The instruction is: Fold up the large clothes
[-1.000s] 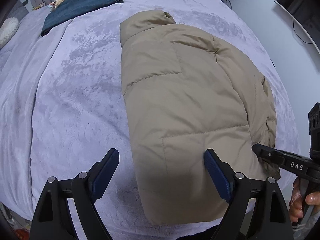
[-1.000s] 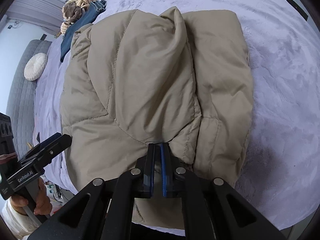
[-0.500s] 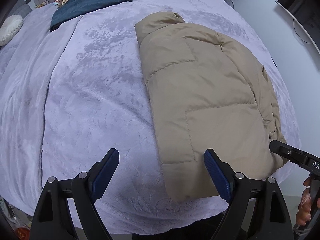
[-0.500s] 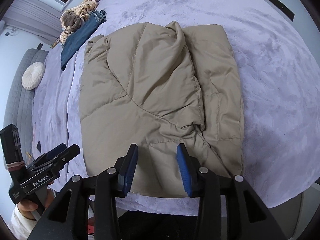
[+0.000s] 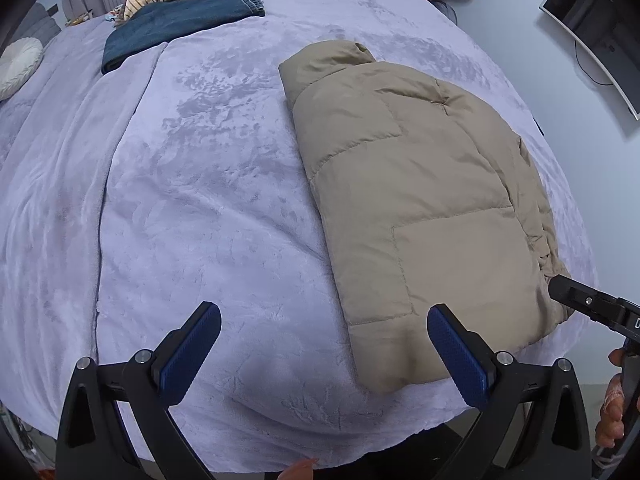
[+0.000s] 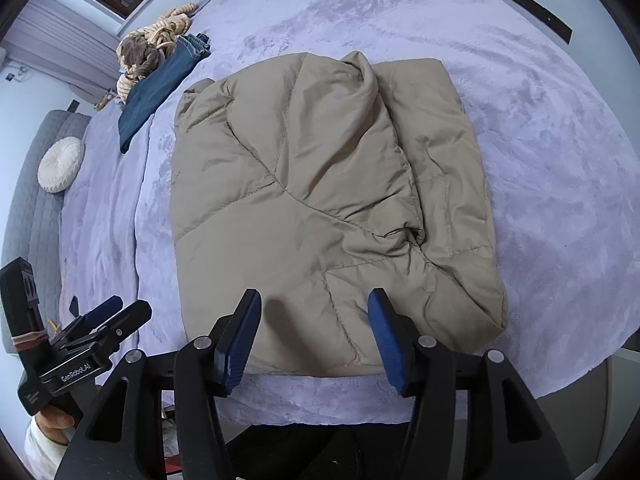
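A: Where does the left gripper [image 5: 324, 354] stand?
B: Spread wide and empty, over bare blanket [image 5: 180, 200]; the tan puffer jacket [image 5: 420, 208] lies to its right, long axis running away toward the collar.
A: And the right gripper [image 6: 314, 334]?
B: Nearer: parted, holding nothing, poised just above the jacket's near hem, likely the end to lift.

Lilac plush bed [image 5: 208, 200], white walls [image 5: 520, 20], grey sofa [image 6: 28, 200]
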{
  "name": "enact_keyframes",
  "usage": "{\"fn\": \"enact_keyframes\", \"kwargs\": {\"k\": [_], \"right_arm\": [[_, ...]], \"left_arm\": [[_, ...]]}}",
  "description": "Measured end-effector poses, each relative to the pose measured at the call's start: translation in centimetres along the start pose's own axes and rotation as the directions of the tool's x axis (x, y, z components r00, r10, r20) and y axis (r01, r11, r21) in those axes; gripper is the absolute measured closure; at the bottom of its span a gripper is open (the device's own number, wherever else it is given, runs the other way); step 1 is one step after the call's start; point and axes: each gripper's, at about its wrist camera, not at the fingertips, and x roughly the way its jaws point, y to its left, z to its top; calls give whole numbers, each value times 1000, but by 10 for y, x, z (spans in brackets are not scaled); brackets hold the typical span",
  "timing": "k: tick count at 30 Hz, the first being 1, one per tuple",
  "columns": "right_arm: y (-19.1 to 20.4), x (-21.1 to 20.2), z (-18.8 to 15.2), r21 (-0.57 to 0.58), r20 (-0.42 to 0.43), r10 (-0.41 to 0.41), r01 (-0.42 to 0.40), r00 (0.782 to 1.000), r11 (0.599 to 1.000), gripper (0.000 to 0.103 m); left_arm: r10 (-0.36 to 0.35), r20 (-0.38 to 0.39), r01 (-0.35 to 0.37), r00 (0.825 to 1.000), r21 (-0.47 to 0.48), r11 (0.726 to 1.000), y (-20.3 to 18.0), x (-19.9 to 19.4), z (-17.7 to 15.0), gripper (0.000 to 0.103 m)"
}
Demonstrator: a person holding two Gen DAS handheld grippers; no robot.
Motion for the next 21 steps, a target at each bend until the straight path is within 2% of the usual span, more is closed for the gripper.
{"fn": "enact_keyframes", "kwargs": {"k": [1,4,15,17,21], "right_arm": [[0,-3,0,2,12,-1,0,1000,1000,29],[-1,-12,4,12,50,-3,2,999,1000,20],[-40,-18,47,42,48,2,-4,999,999,18],[-51,-13,60,46,29,12,-13,1000,999,18],[-80,1,86,68,5,58,-58,998,996,18]], "left_arm": [[-2,1,2,1000,0,1000,1,-1,1,0],[-3,4,3,1000,3,1000,2,-1,3,0],[-17,-12,16,1000,-61,998,2,18,29,0],[-39,-20,37,999,-90,995,4,26,37,0],[-140,-43,132,989,-152,979,9,50,53,0]]}}
